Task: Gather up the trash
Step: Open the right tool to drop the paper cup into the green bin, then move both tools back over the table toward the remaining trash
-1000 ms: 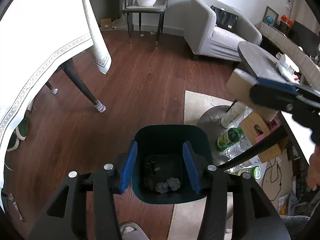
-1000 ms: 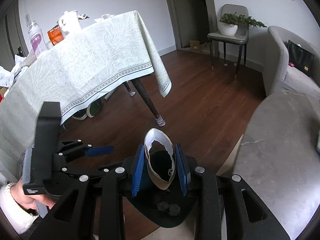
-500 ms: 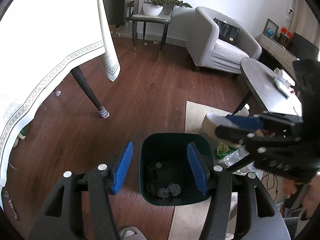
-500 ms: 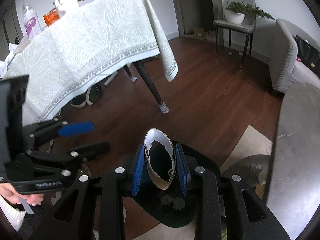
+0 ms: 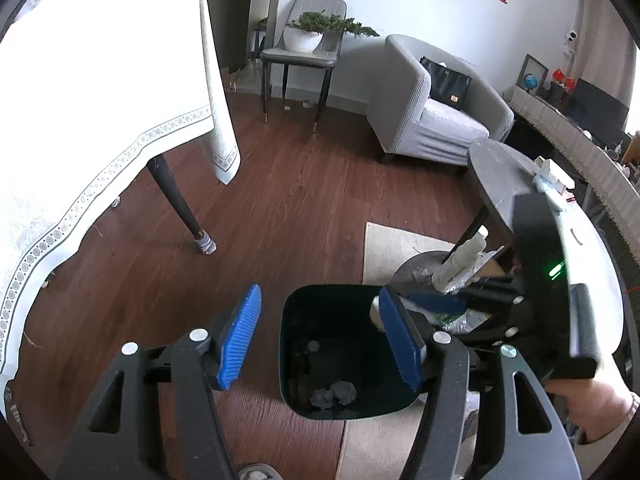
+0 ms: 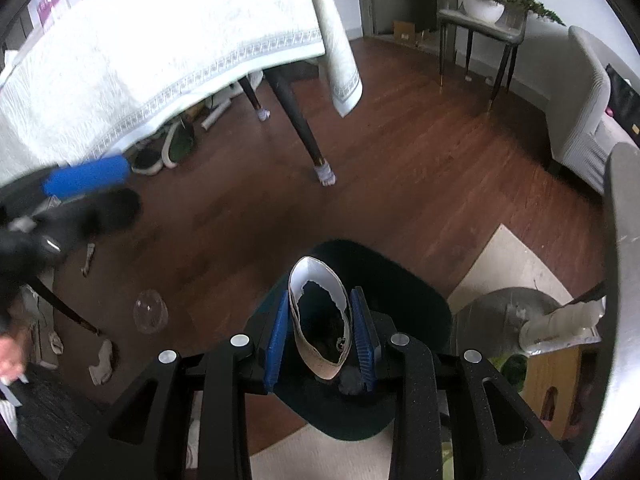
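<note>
A: What is laid out, from the biggest thing down?

B: A wooden floor (image 5: 312,208) is seen, with a cloth-covered desk (image 5: 100,92) at the far left and a pale rug (image 5: 392,248) at the right. A dark green bin (image 5: 344,344) stands at the rug's near-left edge, partly on the wood. Crumpled grey scraps (image 5: 334,394) lie at its bottom.

A: And the trash being handled?

B: A torn paper cup (image 6: 320,320) is gripped by the right gripper (image 6: 320,336), its jaws clenched on the cup's sides. The cup is held directly above the bin's opening, mouth turned toward the camera. The left gripper (image 5: 320,340) is held over the bin with its jaws released and nothing between them.

A: How is the drop best done?

B: The cup is judged to be well centred already, so the jaws should simply be parted without any sideways swing. The cup is light and squashed, so it may cling to one pad; a slight downward tilt would help it fall clear. The left gripper is best kept out of the cup's path. More litter (image 6: 102,364) is seen on the floor at the near left, beside a clear lid-like piece (image 6: 150,310), and can be gathered afterwards.
</note>
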{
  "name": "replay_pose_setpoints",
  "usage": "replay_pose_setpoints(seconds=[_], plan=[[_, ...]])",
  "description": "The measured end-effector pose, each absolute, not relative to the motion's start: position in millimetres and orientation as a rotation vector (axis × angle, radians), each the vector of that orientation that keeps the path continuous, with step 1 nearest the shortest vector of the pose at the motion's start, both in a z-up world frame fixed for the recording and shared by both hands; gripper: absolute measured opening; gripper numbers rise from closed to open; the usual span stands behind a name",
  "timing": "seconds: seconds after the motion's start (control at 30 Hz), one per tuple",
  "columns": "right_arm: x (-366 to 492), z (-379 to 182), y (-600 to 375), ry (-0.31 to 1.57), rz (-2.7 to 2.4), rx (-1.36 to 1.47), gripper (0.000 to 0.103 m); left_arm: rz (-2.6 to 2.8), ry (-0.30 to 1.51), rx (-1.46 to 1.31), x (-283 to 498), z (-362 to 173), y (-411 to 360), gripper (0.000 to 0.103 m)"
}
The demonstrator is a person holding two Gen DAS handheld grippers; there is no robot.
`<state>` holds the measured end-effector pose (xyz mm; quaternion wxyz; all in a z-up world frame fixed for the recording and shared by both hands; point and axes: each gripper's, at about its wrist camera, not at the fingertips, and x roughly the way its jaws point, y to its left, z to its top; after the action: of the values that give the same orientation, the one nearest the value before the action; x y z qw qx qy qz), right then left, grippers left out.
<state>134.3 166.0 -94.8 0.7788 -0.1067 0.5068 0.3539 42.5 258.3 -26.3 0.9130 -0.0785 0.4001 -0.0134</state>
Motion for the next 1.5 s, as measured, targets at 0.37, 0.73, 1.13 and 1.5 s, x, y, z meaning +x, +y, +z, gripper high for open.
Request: replay_pose_setpoints(seconds=[0.37,0.73,1.13,1.5], plan=[[129,-110,158,1.127,0.717,-0.288,0.055,-0.036,0.773,-0.174,39,-13,258,0.065],[127,-82,143,1.068,0.773,-0.199,0.055,-0.038,0.707,-0.15,33,10,251,0.067],[128,-36,110,0.948,0.778,-0.113,0.055,-0.047,0.658,-0.132,34,29,224,0.068],[134,-15,54,0.883,0.698,-0.064,0.055,-0.11,0.637,-0.094,42,35,175,0.074]])
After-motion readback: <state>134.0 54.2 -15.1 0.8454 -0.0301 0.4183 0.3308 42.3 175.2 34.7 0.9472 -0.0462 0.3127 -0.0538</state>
